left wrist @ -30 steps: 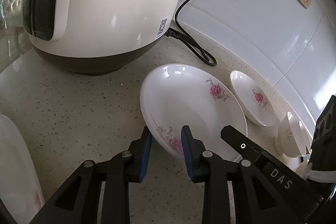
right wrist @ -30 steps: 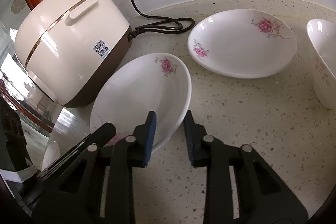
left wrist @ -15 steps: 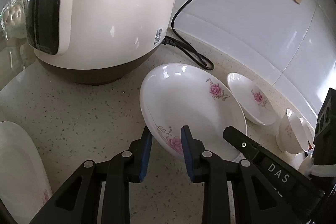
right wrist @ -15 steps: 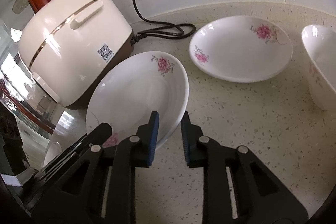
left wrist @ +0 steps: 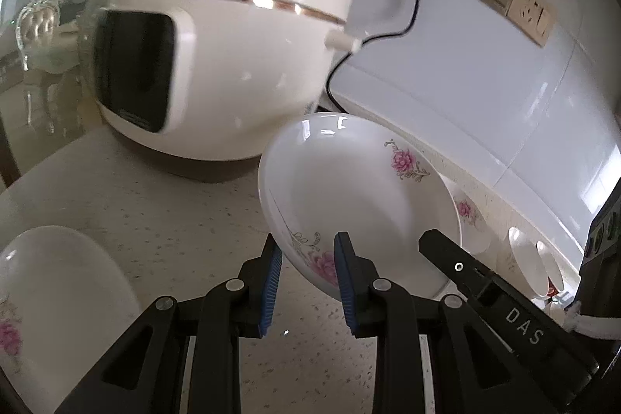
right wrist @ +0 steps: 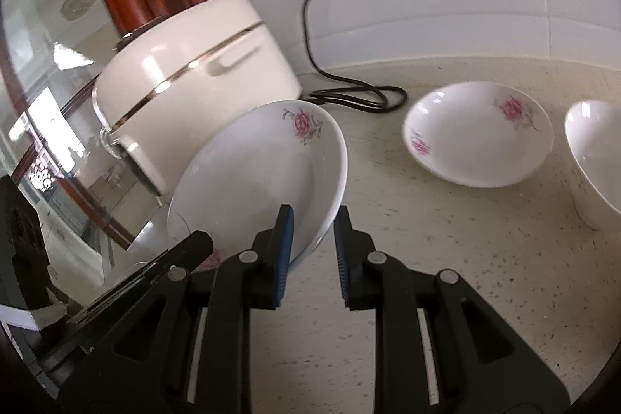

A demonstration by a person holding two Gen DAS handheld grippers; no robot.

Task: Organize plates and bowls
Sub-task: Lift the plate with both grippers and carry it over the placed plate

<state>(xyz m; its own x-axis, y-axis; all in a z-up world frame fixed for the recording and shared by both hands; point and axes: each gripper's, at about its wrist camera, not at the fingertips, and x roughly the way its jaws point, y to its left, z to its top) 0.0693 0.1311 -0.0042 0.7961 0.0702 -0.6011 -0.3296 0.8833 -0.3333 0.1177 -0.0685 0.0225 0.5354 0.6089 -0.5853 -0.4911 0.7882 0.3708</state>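
White glazed plate (left wrist: 349, 193) with pink flowers is carried clear of the speckled bench (right wrist: 446, 239), tilted, its rim pinched at two spots. Left tongs (left wrist: 306, 278) clamp the near rim at 6 o'clock in the left view; right tongs (right wrist: 310, 251) clamp the rim's right edge in the right view. Two grips likely steady a wide, slick dish against swinging. Rice cooker (left wrist: 233, 64) stands at 11 o'clock just behind the plate. A second flowered plate (right wrist: 477, 134) and a bowl (right wrist: 594, 161) rest at 2 and 3 o'clock, probable stacking targets. Another dish (left wrist: 58, 305) sits at 8 o'clock.
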